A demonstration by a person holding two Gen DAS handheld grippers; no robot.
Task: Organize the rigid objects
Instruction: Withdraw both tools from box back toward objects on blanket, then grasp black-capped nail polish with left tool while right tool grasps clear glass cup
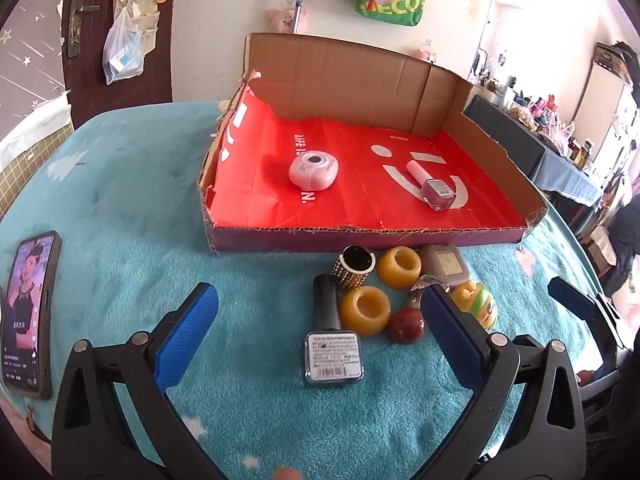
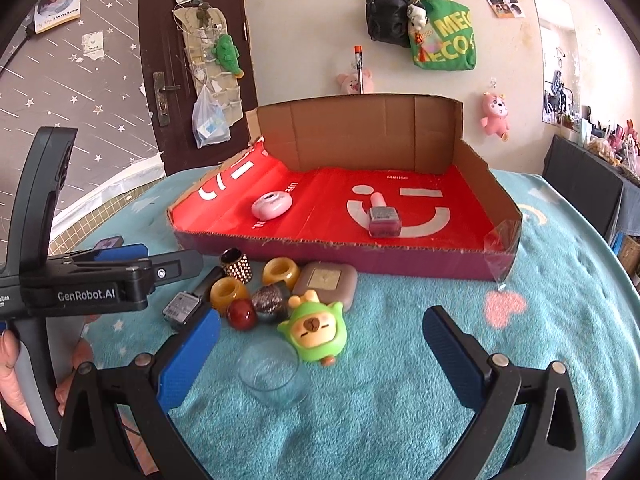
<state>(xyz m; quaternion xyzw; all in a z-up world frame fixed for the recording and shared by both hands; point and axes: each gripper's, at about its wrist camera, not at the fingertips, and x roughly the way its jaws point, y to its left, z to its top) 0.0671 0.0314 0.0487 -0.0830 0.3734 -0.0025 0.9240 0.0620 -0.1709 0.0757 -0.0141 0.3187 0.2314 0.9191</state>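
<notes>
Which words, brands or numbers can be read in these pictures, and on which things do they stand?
"GenRobot.AI": on the left gripper body.
"MINISO": on the cardboard box, red lining.
"MEC", "ECO", cut off: green tote bag.
"LIFE IS", partly hidden: box lining.
Nail polish bottle label, phone screen: too small to read.

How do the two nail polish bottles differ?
The boxed bottle lies in the cardboard box and has a pale pink cap; the black-capped bottle lies on the blue cloth in the clutter. Both lie on their sides, label-bearing bases towards the cameras, untouched by either gripper.
</notes>
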